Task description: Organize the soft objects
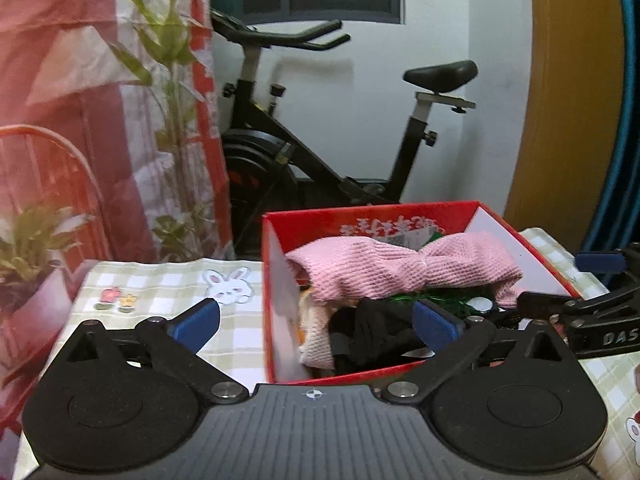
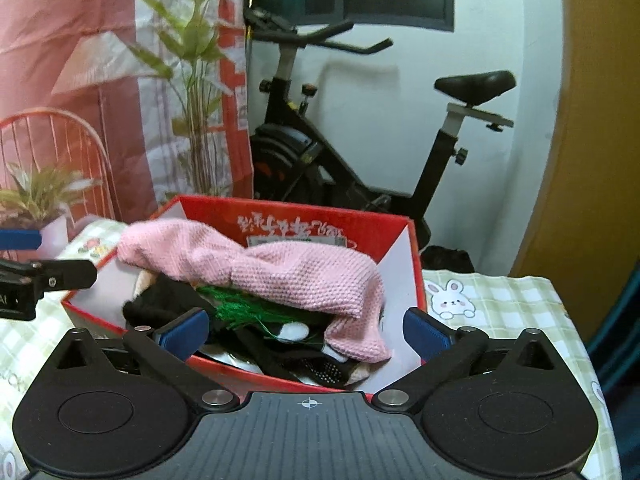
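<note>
A red cardboard box (image 1: pixel 404 210) (image 2: pixel 304 212) stands on the checked tablecloth (image 1: pixel 168 284) (image 2: pixel 496 296). A pink knitted cloth (image 1: pixel 400 266) (image 2: pixel 280 268) lies draped across the top of the box's contents, its ends hanging over the sides. Under it I see black fabric (image 1: pixel 376 328) (image 2: pixel 168 300), green thread (image 2: pixel 248 308) and a cream piece (image 1: pixel 316 340). My left gripper (image 1: pixel 316 322) stands open at the box's near left corner, nothing between its blue pads. My right gripper (image 2: pixel 304 334) is open at the box's near edge, empty. Each gripper shows at the edge of the other's view.
Behind the table stands a black exercise bike (image 1: pixel 320 148) (image 2: pixel 360 152) against a white wall. Potted plants (image 1: pixel 36 240) (image 2: pixel 40 196) and a red wire chair back (image 1: pixel 52 148) sit at the left, before a pink curtain. A wooden panel (image 1: pixel 568 100) rises at the right.
</note>
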Demonstrator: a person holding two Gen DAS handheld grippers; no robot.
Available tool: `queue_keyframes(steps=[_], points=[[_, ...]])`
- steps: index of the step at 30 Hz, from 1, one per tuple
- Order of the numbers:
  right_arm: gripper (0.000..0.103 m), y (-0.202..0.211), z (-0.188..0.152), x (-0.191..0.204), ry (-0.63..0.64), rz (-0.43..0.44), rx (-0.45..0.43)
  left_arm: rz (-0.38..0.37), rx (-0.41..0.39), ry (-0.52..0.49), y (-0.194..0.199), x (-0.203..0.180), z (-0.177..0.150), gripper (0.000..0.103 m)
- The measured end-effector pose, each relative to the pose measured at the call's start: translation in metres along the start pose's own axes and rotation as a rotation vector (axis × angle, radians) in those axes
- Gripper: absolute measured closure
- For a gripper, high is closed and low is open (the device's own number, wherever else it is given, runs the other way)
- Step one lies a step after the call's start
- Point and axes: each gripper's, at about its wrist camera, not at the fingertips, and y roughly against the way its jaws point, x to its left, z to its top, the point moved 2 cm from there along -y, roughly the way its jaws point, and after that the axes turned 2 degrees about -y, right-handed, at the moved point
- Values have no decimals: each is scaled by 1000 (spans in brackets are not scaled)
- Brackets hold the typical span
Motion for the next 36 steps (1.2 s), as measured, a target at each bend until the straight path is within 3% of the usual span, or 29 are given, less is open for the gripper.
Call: queue_keyframes(steps=[9, 18, 23, 29, 36], points=[[0, 49, 4, 2, -62, -23, -55, -2, -50, 27, 51, 7, 3, 0], [0, 123, 11, 6, -106, -31, -124, 9, -171, -7, 131, 3, 8, 0], [0, 171, 13, 14, -98, -23, -161, 7, -207, 5, 177, 2, 11, 0], [0, 232, 14, 29, -95, 0, -220, 65, -250, -1, 234, -2, 11, 0], [0, 289, 4, 52, -39, -61, -253, 79, -307, 20, 295, -2, 2, 0]])
